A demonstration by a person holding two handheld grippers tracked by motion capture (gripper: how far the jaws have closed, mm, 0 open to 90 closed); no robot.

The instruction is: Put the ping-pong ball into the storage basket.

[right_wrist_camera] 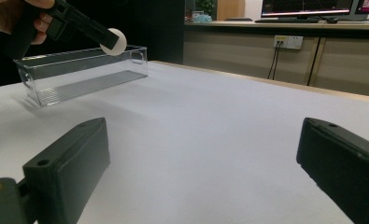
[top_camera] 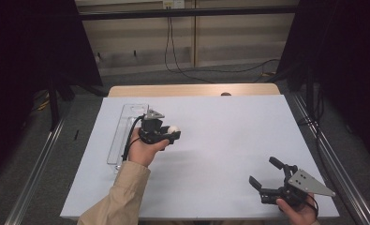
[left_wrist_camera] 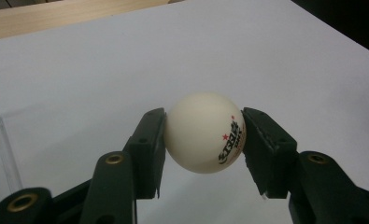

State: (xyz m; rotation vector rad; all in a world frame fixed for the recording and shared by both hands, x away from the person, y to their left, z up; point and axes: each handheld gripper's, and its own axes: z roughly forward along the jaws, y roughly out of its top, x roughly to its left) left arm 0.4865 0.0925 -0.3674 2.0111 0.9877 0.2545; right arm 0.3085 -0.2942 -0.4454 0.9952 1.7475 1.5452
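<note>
White sheet (top_camera: 229, 140) covered the tabletop; a strip of pale wooden table edge (top_camera: 192, 90) showed at its far side. Grey floor (top_camera: 79, 140) ran around the table, with metal rails (top_camera: 33, 173) along both sides. Dark black curtains or panels (top_camera: 28, 51) stood left and right. Behind, a beige panelled wall (top_camera: 229, 37) with a black horizontal bar (top_camera: 187, 12) across it. Black cables (top_camera: 169, 47) hung down the wall and trailed over the floor. In the right gripper view, a long wooden counter (right_wrist_camera: 275, 51) carried a white wall socket (right_wrist_camera: 287, 42), and lit monitors (right_wrist_camera: 306, 7) sat on top. Lighting was dim and even.
</note>
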